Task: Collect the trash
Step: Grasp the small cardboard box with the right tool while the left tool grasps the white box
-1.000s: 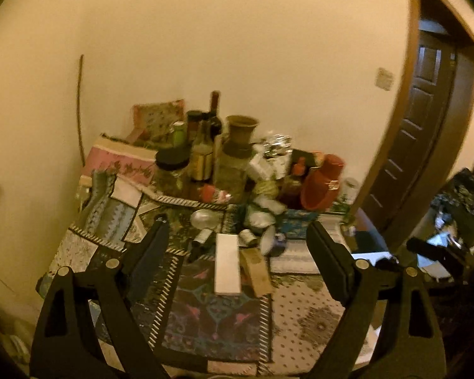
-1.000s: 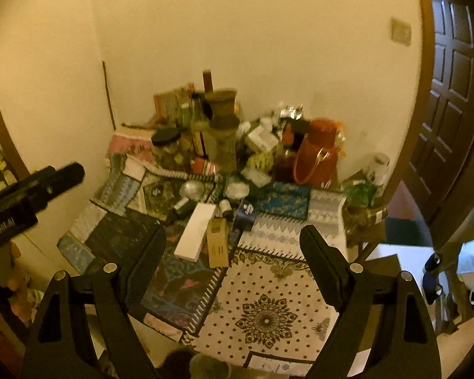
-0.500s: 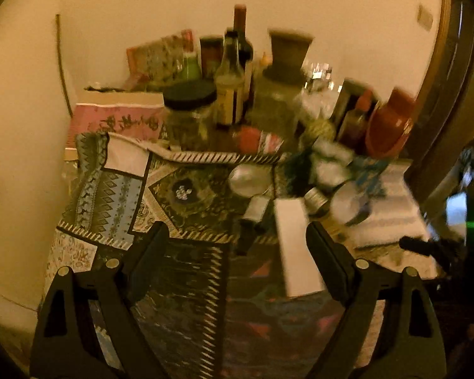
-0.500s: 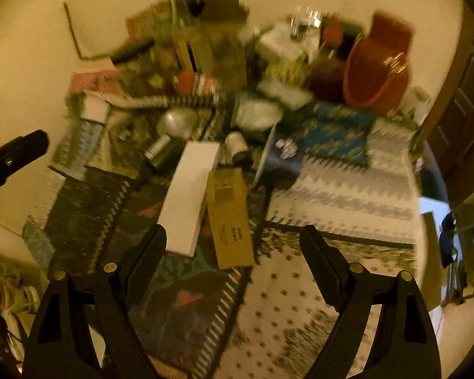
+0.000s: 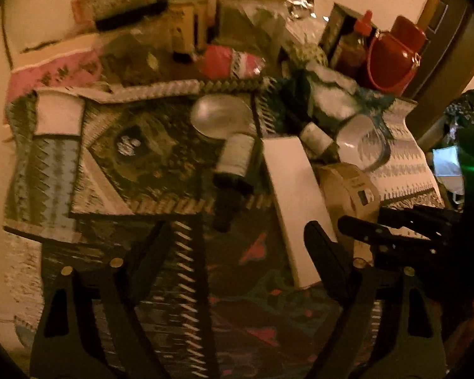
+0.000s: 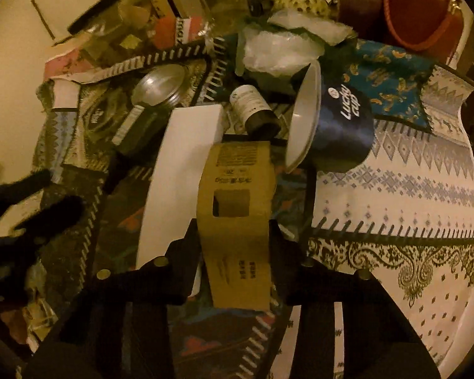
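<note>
Both grippers have dropped toward the cluttered table (image 6: pixel 410 189) since a second ago. Our right gripper (image 6: pixel 233 237) is closing, pads against the brown carton (image 6: pixel 233 189) lying beside the white box (image 6: pixel 177 173). Our left gripper (image 5: pixel 237 243) stands wide, closing slightly, nothing between.

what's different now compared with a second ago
Both grippers dropped toward the patchwork tablecloth. The right gripper is closing around the brown cardboard box; the left gripper hangs open by the long white box. The clutter itself hasn't shifted.
</note>
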A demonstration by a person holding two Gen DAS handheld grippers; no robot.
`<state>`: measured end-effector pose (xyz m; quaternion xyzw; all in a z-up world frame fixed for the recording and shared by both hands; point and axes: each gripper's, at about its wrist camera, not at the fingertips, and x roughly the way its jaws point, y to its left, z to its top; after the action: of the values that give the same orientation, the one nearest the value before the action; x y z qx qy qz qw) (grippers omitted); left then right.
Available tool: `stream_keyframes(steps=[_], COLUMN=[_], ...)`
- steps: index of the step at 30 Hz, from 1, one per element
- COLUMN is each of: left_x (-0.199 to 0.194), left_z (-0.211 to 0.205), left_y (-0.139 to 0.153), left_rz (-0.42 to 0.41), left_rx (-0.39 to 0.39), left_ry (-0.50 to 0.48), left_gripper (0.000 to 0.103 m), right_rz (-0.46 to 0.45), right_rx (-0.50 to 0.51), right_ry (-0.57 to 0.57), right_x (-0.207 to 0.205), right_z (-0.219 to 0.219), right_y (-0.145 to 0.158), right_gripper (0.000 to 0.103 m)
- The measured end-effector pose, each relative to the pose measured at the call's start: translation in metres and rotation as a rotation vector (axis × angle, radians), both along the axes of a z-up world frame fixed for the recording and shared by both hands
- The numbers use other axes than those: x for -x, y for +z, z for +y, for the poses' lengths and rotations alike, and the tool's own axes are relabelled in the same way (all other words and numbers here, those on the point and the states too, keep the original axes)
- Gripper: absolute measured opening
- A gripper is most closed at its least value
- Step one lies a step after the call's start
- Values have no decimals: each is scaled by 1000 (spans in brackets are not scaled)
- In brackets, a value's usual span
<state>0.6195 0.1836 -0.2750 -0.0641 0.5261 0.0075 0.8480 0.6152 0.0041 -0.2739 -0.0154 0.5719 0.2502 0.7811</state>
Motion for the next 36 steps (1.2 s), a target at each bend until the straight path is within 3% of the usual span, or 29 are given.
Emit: stream_keyframes(steps=[7, 11, 13, 16, 22, 28, 36], left_x=[-11, -18, -21, -25, -28, -30, -31], left_z=[-34, -62, -72, -81, -83, -92, -86], left_y=[-25, -38, -43, -52, -57, -58, -45], left_rz=[69, 84, 87, 88, 61, 10, 81], left_rx=[78, 40, -3, -76, -94, -119, -11], left_ry=[-36, -62, -62, -12, 58, 23, 50], left_gripper=[83, 82, 77, 74, 67, 54, 51], right_rz=[-10, -37, -46, -58, -85, -121, -185], right_rx=[-8, 2, 8, 10, 8, -5, -45], right_ry=[-65, -102, -118, -141, -178, -194, -171], right_x=[21, 29, 27, 29, 30, 32, 40], right_z=[-41, -66, -66, -80, -96, -109, -126], right_y=[20, 32, 33, 40, 50, 63, 88], right_gripper=[36, 36, 36, 36, 36, 36, 36])
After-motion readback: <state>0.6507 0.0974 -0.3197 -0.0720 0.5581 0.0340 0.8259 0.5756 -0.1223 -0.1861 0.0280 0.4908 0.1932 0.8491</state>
